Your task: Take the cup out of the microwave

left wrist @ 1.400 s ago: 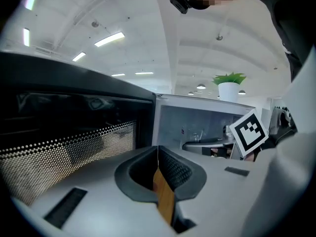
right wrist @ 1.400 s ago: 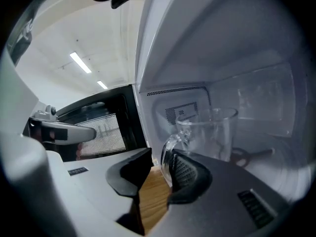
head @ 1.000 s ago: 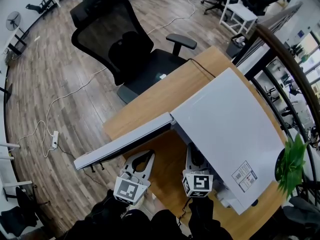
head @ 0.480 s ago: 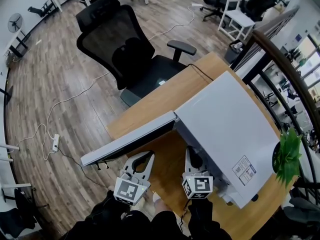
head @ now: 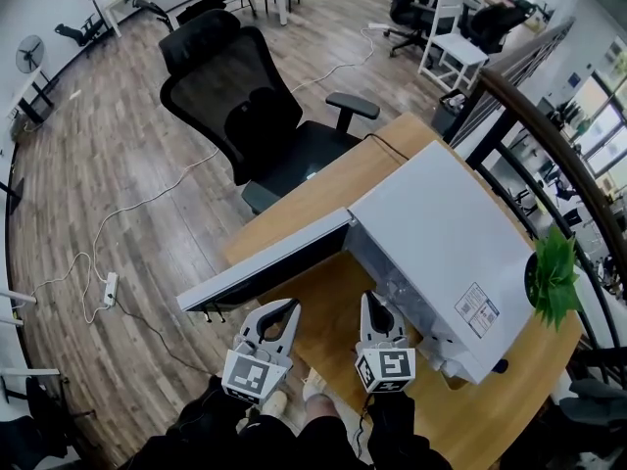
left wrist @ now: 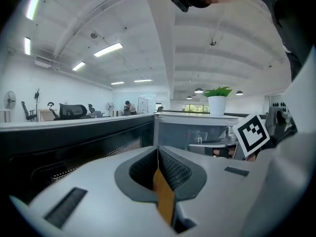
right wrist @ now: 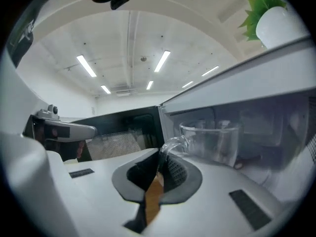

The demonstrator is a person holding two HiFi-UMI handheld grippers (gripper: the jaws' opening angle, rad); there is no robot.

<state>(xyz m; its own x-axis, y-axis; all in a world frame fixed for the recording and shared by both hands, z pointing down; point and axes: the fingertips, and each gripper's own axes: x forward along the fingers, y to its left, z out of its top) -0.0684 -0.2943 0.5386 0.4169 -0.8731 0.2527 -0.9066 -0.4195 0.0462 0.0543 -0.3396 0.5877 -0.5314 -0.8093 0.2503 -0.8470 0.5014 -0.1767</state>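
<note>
A clear glass cup (right wrist: 213,141) with a curved handle (right wrist: 170,143) stands at the mouth of the white microwave (head: 451,233), whose door (head: 265,267) hangs open to the left. My right gripper (right wrist: 159,154) is shut on that handle, and in the head view it (head: 374,302) sits at the microwave's front edge. I cannot tell whether the cup's base touches the cavity floor. My left gripper (head: 282,307) is beside the right one, below the open door, with its jaws (left wrist: 158,149) shut on nothing.
The microwave sits on a wooden table (head: 323,189). A black office chair (head: 245,106) stands behind the table's far side. A potted plant (head: 554,272) is to the microwave's right. A cable and power strip (head: 109,289) lie on the floor at left.
Both grippers have risen and drawn back a little from the microwave. The right one has stayed shut on the cup's handle. The view has shifted, so the microwave sits higher in it.
</note>
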